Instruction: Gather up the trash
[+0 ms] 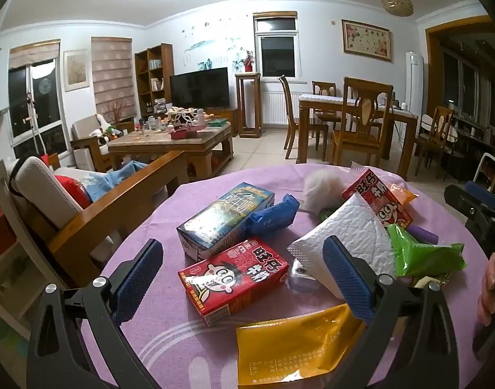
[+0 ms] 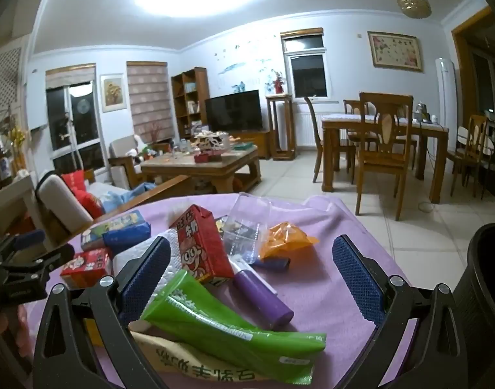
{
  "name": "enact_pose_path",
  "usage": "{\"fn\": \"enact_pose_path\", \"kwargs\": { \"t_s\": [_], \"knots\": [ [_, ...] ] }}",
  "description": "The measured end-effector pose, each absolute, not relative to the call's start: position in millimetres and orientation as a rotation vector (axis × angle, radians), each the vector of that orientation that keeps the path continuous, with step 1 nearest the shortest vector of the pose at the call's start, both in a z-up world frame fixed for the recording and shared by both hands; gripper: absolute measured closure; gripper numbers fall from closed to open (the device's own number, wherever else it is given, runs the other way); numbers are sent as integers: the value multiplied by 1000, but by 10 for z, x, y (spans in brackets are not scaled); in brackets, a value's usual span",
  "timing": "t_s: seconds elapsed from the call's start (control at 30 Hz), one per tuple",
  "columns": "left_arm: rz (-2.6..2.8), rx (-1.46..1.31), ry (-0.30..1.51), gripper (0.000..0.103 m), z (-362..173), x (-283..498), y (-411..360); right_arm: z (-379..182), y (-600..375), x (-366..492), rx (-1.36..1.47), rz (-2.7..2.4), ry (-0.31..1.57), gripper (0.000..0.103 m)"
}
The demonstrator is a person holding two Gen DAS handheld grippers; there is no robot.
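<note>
Trash lies on a round table with a purple cloth (image 1: 169, 330). In the left wrist view my left gripper (image 1: 244, 278) is open, its fingers on either side of a red milk carton (image 1: 234, 275). Around it lie a blue-green carton (image 1: 224, 217), a blue wrapper (image 1: 273, 215), a white paper packet (image 1: 347, 243), a green pouch (image 1: 422, 253) and a yellow pouch (image 1: 292, 347). In the right wrist view my right gripper (image 2: 257, 282) is open above the green pouch (image 2: 221, 321), a purple tube (image 2: 263, 295), a second red carton (image 2: 202, 246) and an orange wrapper (image 2: 283, 236).
A black bin (image 2: 487, 291) stands at the right of the table. A wooden sofa (image 1: 95, 207) is at the left. Beyond are a cluttered coffee table (image 1: 172, 139), a dining table with chairs (image 1: 354, 120) and tiled floor.
</note>
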State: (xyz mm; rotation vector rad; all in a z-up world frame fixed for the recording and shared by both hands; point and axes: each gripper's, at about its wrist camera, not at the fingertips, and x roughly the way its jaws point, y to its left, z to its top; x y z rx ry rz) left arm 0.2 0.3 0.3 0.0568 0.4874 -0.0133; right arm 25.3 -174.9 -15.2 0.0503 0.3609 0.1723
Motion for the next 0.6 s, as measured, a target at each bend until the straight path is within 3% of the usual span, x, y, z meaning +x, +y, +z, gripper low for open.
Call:
{"fn": "enact_pose_path", "kwargs": {
  "t_s": [0.6],
  "knots": [
    [-16, 60, 488, 5, -28, 2, 28, -159, -1752, 247, 50, 172, 359, 4]
  ]
}}
